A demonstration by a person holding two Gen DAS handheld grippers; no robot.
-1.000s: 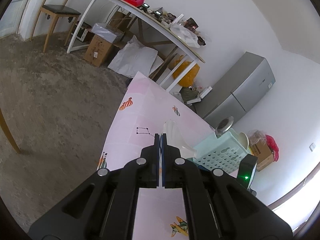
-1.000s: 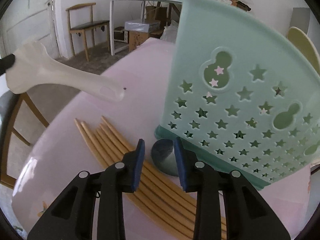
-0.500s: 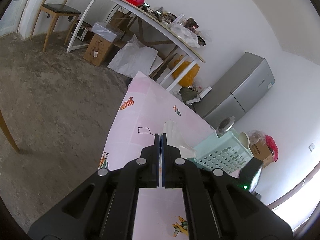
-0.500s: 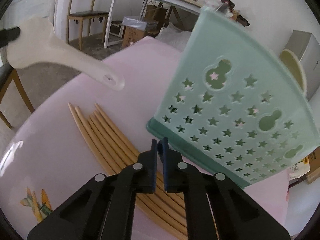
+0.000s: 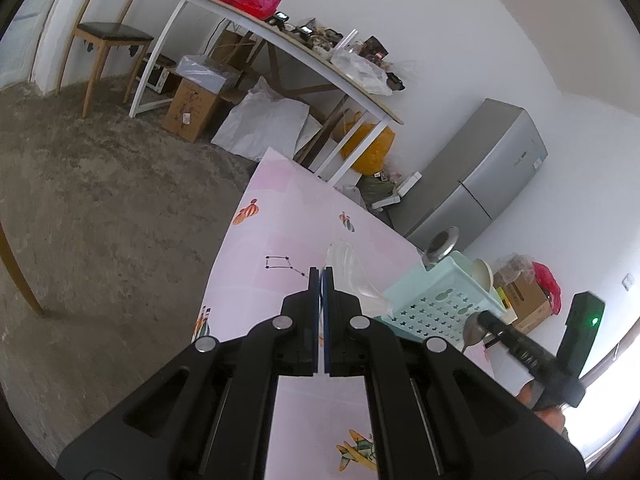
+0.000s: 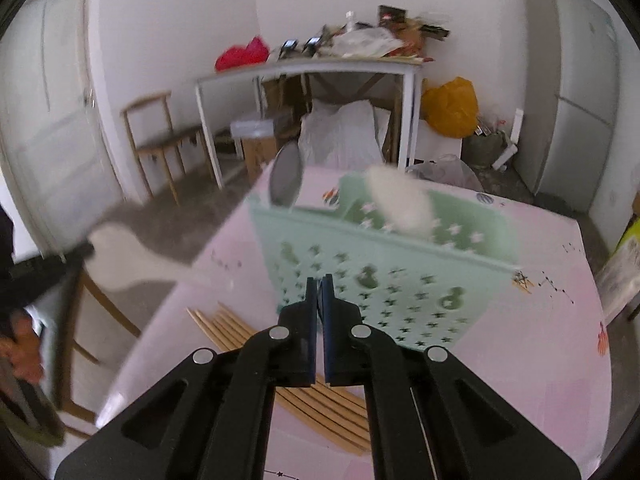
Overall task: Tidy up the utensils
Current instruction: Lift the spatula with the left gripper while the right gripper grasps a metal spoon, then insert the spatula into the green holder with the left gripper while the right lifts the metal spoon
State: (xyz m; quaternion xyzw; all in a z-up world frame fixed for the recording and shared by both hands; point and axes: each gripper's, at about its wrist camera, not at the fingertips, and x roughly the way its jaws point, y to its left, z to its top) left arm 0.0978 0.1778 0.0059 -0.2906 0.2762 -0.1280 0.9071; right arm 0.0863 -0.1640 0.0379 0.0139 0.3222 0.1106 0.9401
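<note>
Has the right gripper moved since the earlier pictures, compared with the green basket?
Yes. The right gripper has risen and drawn back: the green basket now looks smaller and lower, its rim seen from above. Its jaws have just been closing.

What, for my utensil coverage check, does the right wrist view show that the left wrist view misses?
Only the right wrist view: the wooden chopsticks lying on the table beside the mint basket. Only the left wrist view: a small metal spoon at the shut right gripper's tip. Both: that basket, a ladle and a cream spoon standing in it, and the white scoop clamped in the left gripper.
</note>
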